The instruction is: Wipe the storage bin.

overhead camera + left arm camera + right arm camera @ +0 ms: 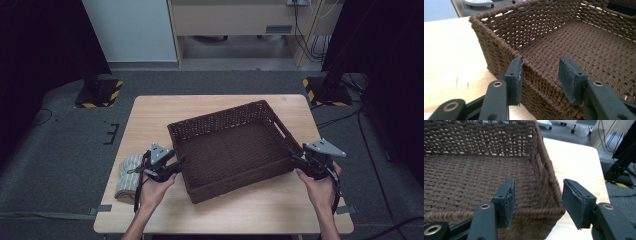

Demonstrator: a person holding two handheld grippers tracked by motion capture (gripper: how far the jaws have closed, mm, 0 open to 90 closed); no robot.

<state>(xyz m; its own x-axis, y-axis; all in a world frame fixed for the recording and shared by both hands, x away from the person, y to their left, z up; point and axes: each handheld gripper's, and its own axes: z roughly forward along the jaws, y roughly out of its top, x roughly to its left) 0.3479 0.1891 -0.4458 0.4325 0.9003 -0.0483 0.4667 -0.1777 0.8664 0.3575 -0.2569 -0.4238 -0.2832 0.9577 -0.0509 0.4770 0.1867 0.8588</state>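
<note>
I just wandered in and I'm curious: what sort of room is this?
Probably a lab or recording studio, not a home: black stands with hazard-striped bases flank the table, cables trail over grey carpet, and a person works a basket with hand-held grippers.

The basket [235, 150] is dark brown woven cord, rough and matt, with light showing through gaps in its walls. It stands on a surface [150, 120] of pale wood, smooth with a faint grain and a soft sheen. The left claw [540, 75] and the right claw [537, 200] are matt black plastic with brass-coloured rivets and dull, rubbery pads [567, 75]. Left of the basket lies a rolled cloth [127, 177], grey and ribbed.
</note>
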